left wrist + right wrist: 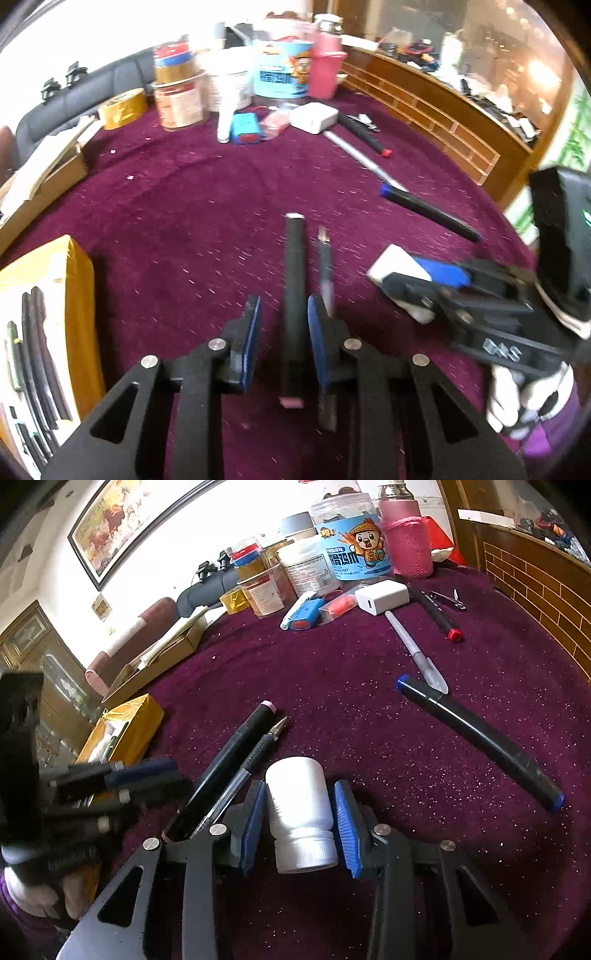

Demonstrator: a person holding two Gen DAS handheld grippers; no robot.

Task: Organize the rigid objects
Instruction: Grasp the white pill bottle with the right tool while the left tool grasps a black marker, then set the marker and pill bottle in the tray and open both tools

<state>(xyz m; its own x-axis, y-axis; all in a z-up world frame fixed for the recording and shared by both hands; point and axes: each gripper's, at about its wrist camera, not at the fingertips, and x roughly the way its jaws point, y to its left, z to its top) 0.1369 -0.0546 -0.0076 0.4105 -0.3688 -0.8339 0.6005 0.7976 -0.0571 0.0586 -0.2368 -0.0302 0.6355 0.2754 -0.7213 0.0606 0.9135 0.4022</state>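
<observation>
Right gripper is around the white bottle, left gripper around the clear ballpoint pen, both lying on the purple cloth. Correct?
Not quite. In the left wrist view the left gripper straddles the black marker; the ballpoint pen lies just outside its right finger. The right gripper is around the white bottle.

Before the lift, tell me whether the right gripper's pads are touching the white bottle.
Touching. In the right wrist view, the right gripper has a blue pad against each side of the white bottle, with no gap showing.
</observation>
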